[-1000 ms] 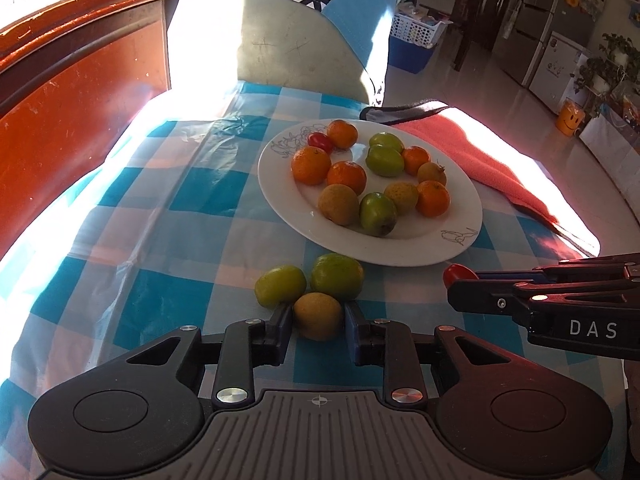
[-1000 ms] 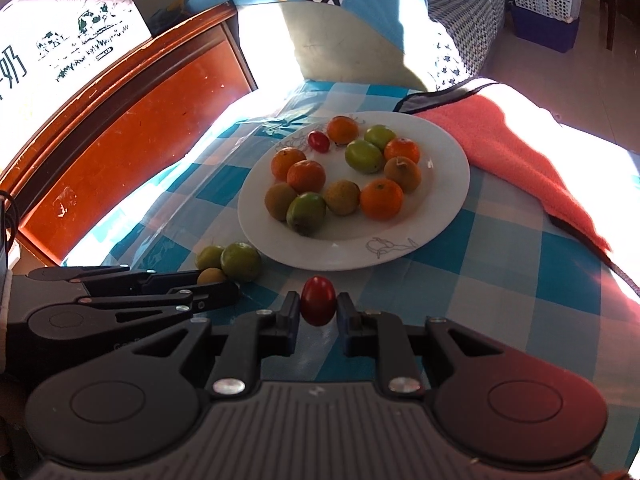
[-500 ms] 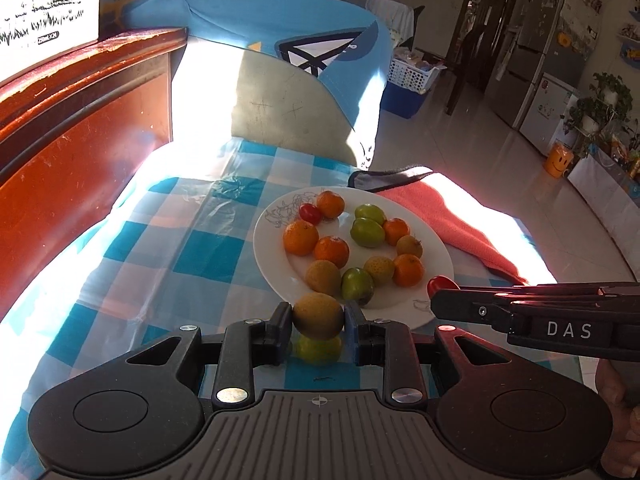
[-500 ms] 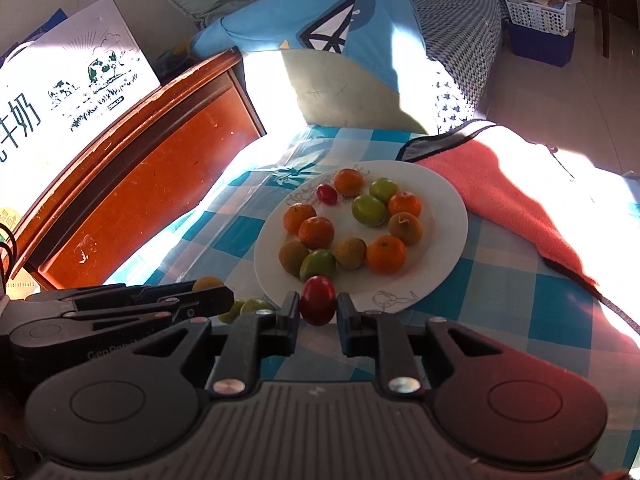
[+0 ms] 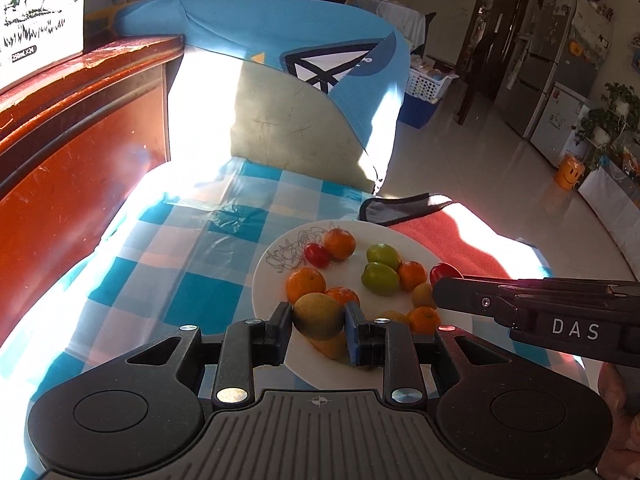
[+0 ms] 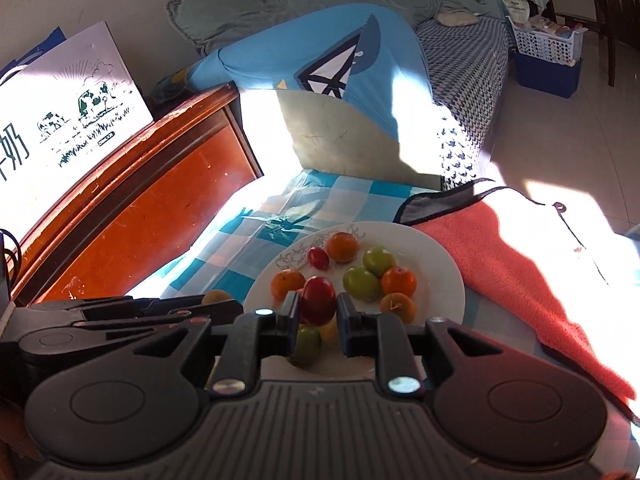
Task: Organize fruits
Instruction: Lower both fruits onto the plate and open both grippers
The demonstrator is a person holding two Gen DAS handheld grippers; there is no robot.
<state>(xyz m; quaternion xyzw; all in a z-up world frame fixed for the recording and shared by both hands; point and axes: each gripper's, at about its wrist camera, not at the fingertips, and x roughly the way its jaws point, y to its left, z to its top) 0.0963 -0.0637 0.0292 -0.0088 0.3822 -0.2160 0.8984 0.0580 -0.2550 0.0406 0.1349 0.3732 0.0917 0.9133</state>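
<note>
A white plate [image 5: 276, 256] on the blue checked tablecloth holds several oranges, green fruits and a small red one. My left gripper [image 5: 318, 318] is shut on a brown-yellow fruit [image 5: 318, 314] and holds it above the plate's near edge. My right gripper [image 6: 318, 306] is shut on a red fruit [image 6: 318, 300], held above the plate [image 6: 432, 256] near its front. The right gripper also shows at the right of the left wrist view [image 5: 438, 280], with the red fruit at its tip. The left gripper shows at the left of the right wrist view [image 6: 222, 300].
An orange-red towel [image 6: 528, 264] lies right of the plate. A dark red wooden board [image 5: 72, 184] stands along the left. A blue and grey cushion [image 5: 288, 92] stands behind the table. Open floor lies to the right.
Both grippers have lifted their fruits off the tablecloth and carried them forward over the plate. The two green fruits left on the cloth are now out of sight below.
</note>
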